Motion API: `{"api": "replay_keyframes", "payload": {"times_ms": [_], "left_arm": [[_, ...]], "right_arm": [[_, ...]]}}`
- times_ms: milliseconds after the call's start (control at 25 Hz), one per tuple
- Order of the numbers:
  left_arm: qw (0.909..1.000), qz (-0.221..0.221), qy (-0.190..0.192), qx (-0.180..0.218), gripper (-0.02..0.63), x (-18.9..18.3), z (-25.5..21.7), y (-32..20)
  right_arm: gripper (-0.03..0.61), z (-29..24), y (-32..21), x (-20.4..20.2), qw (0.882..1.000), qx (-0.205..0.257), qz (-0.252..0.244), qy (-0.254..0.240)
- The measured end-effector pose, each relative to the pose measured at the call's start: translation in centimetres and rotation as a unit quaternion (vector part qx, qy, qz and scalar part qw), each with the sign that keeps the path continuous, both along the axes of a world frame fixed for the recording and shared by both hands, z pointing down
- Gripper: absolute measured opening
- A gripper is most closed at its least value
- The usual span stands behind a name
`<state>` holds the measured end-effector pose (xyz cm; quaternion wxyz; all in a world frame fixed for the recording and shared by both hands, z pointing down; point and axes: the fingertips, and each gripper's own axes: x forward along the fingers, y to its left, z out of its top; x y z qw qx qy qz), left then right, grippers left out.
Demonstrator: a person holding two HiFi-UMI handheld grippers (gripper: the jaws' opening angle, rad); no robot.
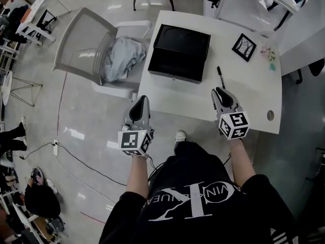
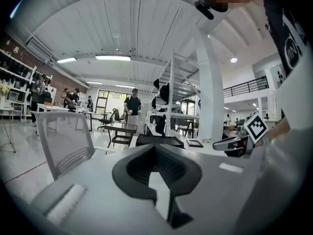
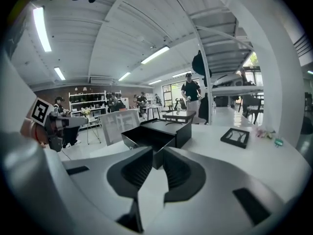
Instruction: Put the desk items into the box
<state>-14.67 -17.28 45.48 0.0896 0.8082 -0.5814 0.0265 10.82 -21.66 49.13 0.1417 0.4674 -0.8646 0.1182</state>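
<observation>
Well, starting at the far left, we see a white chair (image 1: 81,39) pulled back from the desk, with a grey cloth (image 1: 122,57) heaped on its seat. Next comes our left gripper (image 1: 141,100), held over the floor just off the near-left edge of the white desk (image 1: 244,108). Its own view shows its jaws closed tip to tip with nothing caught between them.

Further along, the black box (image 1: 179,52) sits on the left part of the desk with its open top facing up. From what we can see, its inside is dark and bare. To the right of the box a black marker (image 1: 221,77) lies on the desk top, pointing roughly away from us.

Our right gripper (image 1: 220,91) hangs above the near edge of the desk, its tips just short of the marker's near end. Its jaws are all but closed, with only a thin slit between them, and they hold nothing.

Beyond the marker, toward the far right, a small black picture frame (image 1: 244,47) lies flat. A few small coloured trinkets (image 1: 269,55) are scattered near the right edge; they are too small for us to tell what they are.
</observation>
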Motion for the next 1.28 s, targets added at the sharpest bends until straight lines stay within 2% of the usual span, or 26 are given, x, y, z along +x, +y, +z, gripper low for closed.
{"api": "replay_keyframes", "payload": {"times_ms": [640, 880, 1080, 1280], "left_arm": [[0.9997, 0.016, -0.005, -0.018, 0.011, 2.9, 1.6, -5.1], [0.9994, 0.023, -0.007, -0.025, 0.011, 3.9, 2.0, -6.0], [0.9992, 0.027, -0.009, -0.028, 0.011, 4.3, 2.2, -6.2], [0.9992, 0.028, -0.012, -0.027, 0.011, 4.4, 2.2, -6.4]], "right_arm": [[0.026, 4.4, -5.6, 2.8, 0.996, -0.066, 0.018, 0.058], [0.026, 6.4, -7.5, 4.7, 0.988, -0.112, 0.04, 0.1], [0.026, 8.6, -7.5, 5.7, 0.979, -0.162, 0.048, 0.115], [0.026, 9.5, -7.7, 6.3, 0.976, -0.175, 0.056, 0.119]]}}
